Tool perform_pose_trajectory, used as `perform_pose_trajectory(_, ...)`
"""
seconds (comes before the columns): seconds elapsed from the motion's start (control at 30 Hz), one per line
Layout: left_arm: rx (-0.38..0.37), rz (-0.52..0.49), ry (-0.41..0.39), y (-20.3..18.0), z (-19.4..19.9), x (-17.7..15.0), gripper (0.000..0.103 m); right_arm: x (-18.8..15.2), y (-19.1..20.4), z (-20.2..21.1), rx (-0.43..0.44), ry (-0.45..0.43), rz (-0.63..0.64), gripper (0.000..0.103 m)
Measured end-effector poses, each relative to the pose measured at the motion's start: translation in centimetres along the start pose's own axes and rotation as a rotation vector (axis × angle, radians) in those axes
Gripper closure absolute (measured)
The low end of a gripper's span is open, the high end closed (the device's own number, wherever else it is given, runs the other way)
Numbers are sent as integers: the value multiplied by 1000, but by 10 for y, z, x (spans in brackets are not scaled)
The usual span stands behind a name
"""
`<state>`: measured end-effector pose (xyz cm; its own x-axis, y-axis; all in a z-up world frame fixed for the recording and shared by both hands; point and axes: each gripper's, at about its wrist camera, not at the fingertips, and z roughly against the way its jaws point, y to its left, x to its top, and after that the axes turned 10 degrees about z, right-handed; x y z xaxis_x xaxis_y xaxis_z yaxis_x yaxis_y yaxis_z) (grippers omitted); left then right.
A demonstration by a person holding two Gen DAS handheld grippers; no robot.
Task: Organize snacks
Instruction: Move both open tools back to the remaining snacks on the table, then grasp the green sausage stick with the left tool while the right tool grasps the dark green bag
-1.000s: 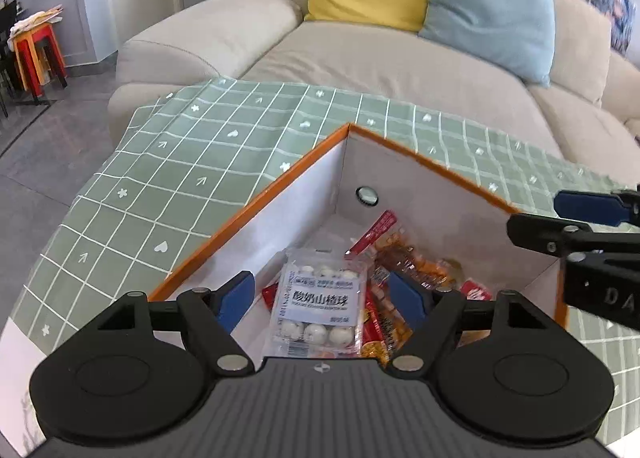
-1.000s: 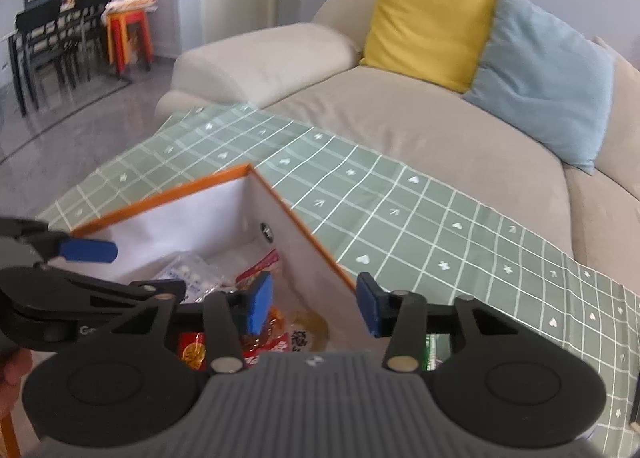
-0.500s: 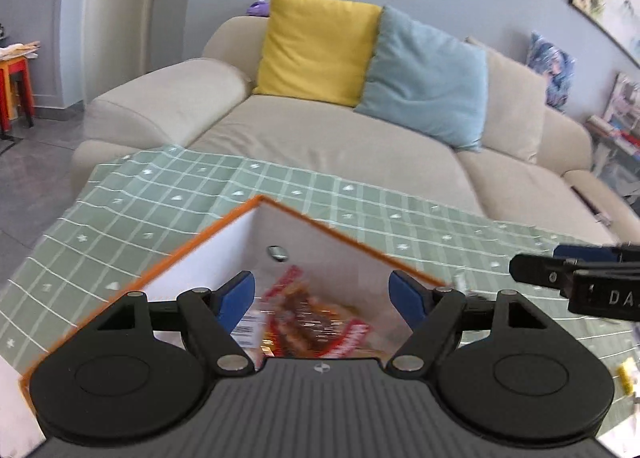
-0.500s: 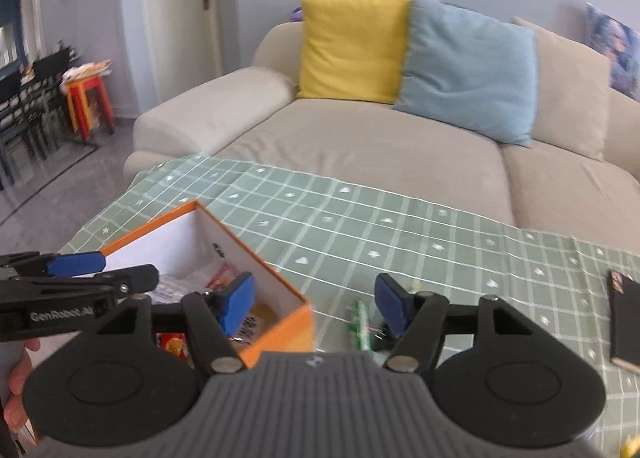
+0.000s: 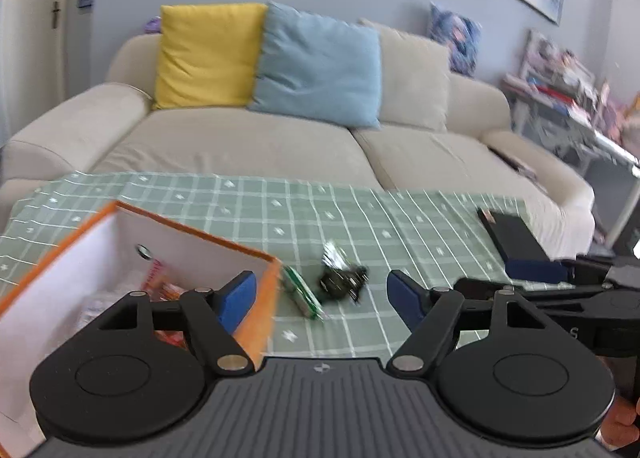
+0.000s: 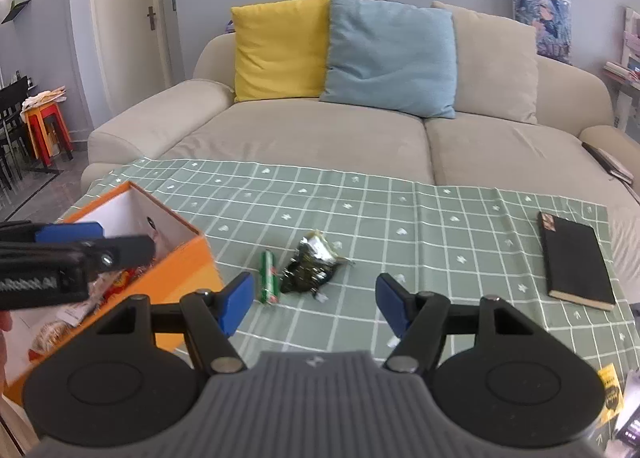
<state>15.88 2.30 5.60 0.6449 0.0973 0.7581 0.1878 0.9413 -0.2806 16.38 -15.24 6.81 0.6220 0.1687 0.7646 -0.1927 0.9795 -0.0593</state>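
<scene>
Both grippers are hovering empty above the green checked tablecloth [image 6: 440, 225]: the left gripper [image 5: 321, 296] and the right gripper [image 6: 315, 304] are gaping wide, the right having just opened. A dark foil packet [image 6: 310, 264] and a green snack stick [image 6: 269, 276] are lying side by side just right of the orange box [image 6: 180, 270] holding the other snacks.

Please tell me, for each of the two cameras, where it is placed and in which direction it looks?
Left wrist: sits on the left tongs, facing the beige sofa; the right tongs and some fingers show at right.
Right wrist: sits on the right tongs, facing the same sofa; the left tongs enter at left.
Shared: orange cardboard box, green stick packet, dark crumpled foil wrapper, black notebook.
</scene>
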Motion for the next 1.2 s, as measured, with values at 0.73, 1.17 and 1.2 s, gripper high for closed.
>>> perform_pose_trajectory(0.73, 195, 12, 112, -28, -118, -32, 42, -51, -44, -72, -3, 43, -175, 38)
perform_pose_trajectory(1.17, 275, 25, 129, -16, -178, -41, 58, -47, -55, -141, 48, 86, -211, 44)
perform_pose_trajectory(1.2, 276, 26, 134, -14, -180, -41, 62, -45, -56, -147, 62, 90, -218, 45)
